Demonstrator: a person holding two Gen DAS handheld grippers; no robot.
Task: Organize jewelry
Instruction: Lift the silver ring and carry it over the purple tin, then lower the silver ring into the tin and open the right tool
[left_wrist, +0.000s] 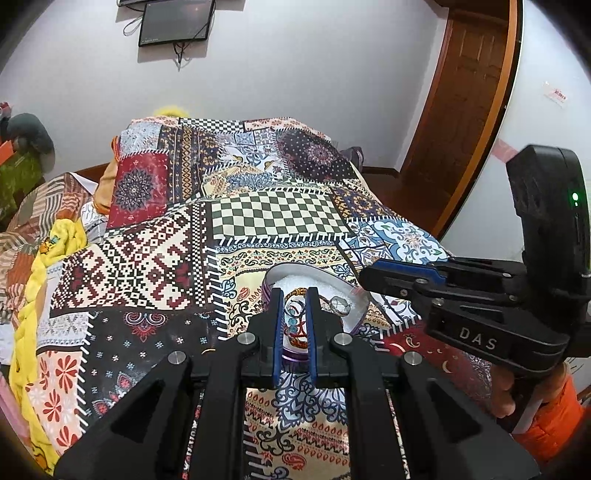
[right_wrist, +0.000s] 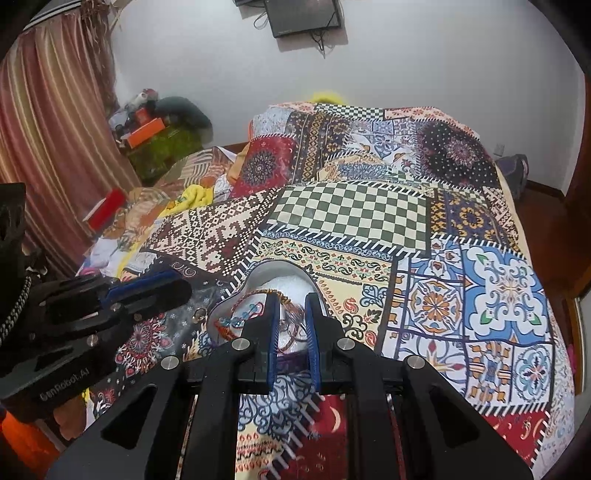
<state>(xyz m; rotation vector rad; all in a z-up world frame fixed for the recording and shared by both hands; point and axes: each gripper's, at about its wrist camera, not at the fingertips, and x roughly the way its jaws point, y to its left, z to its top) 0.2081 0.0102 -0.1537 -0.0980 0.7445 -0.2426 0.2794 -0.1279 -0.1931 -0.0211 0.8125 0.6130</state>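
White-lined heart-shaped box (left_wrist: 317, 284) sits on the bed's quilt (left_wrist: 277, 210), holding beaded cords (right_wrist: 236, 317) and a ring (left_wrist: 339, 304). I judge these light, limp, snag-prone; pinch a cord mid-strand. Left hand-held gripper (left_wrist: 294, 295) and right hand-held gripper (right_wrist: 290, 301) hover narrowly parted, empty.

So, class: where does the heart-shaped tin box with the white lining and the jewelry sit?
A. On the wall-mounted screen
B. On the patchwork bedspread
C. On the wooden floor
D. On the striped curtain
B: in both wrist views the heart-shaped tin box rests on the patchwork bedspread, just ahead of the right gripper and the left gripper.
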